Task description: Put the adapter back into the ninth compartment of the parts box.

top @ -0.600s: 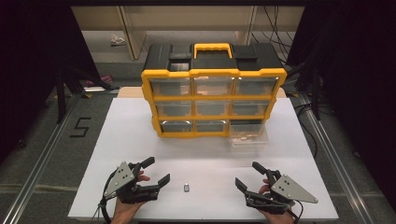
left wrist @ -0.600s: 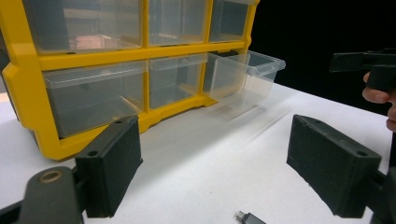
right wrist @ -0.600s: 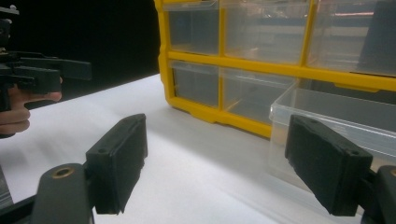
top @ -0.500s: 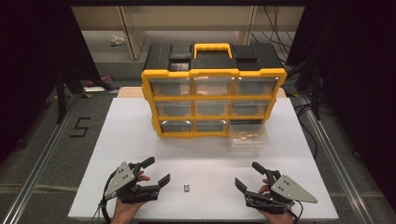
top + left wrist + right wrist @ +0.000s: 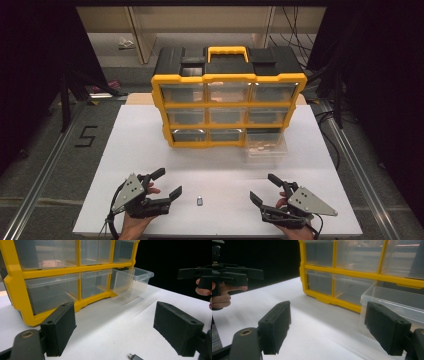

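The organizer (image 5: 227, 97) stands at the far middle of the table (image 5: 140, 135), its yellow frame set back from both side edges. One clear drawer (image 5: 266, 148) is pulled out at its lower right and rests on the table in front of that slot. A small metal part (image 5: 199, 201) lies on the bare table well in front of the organizer, close to the near edge and between the two grippers.

The left gripper (image 5: 167, 185) sits near the front edge, left of the part, jaws spread wide with nothing between them. The right gripper (image 5: 265, 189) sits right of the part, also at the front edge, jaws wide apart and empty.

A broad strip of bare white surface runs between the organizer's front and the grippers. In the left gripper view the part (image 5: 135, 356) shows just ahead of the jaws, low in the picture.
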A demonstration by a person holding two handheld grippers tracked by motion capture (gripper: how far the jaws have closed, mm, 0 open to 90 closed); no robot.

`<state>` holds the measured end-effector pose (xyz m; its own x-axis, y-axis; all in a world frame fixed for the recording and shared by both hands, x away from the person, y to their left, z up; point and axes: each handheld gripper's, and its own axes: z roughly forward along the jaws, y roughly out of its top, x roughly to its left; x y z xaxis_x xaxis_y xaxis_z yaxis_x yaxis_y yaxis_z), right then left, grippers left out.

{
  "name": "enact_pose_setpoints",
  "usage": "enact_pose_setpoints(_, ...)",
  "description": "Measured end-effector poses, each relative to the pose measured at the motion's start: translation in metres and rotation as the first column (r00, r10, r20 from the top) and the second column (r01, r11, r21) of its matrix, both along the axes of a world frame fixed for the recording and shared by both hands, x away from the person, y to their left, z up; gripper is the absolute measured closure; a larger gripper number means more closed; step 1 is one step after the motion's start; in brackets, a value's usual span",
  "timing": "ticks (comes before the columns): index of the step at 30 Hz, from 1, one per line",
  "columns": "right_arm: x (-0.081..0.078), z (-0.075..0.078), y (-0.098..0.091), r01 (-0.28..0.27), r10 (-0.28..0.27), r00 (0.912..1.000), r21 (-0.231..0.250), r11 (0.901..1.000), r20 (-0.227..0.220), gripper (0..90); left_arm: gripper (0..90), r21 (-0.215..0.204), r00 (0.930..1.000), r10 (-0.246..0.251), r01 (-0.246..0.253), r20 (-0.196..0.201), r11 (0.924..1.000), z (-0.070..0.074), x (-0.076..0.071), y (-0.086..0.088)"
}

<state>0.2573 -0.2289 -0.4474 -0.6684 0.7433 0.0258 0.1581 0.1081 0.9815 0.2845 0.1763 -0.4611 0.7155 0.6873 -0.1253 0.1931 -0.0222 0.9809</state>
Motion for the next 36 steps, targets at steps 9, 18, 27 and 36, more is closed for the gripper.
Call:
enact_pose_setpoints(9, 0.001, 0.006, 0.015, -0.026, 0.024, 0.9994, -0.082, 0.9963, -0.027, 22.0, 17.4, 0.000, 1.0000, 0.002, -0.002, -0.002, 1.0000, 0.000, 0.000, 0.000)
enact_pose_setpoints(18, 0.007, 0.017, 0.029, -0.051, 0.040, 0.9961, -0.141, 0.9887, -0.079, 22.0, 17.6, -0.002, 1.0000, -0.001, 0.001, 0.000, 1.0000, 0.000, 0.000, 0.000)
enact_pose_setpoints(27, 0.017, 0.023, 0.040, -0.083, 0.057, 0.9891, -0.195, 0.9772, -0.135, 22.0, 17.6, -0.002, 1.0000, -0.002, 0.002, 0.000, 1.0000, 0.000, 0.000, -0.001)
enact_pose_setpoints(36, 0.024, 0.024, 0.055, -0.112, 0.074, 0.9835, -0.237, 0.9650, -0.165, 22.0, 17.7, -0.003, 1.0000, -0.003, 0.003, 0.000, 1.0000, 0.000, 0.000, -0.001)
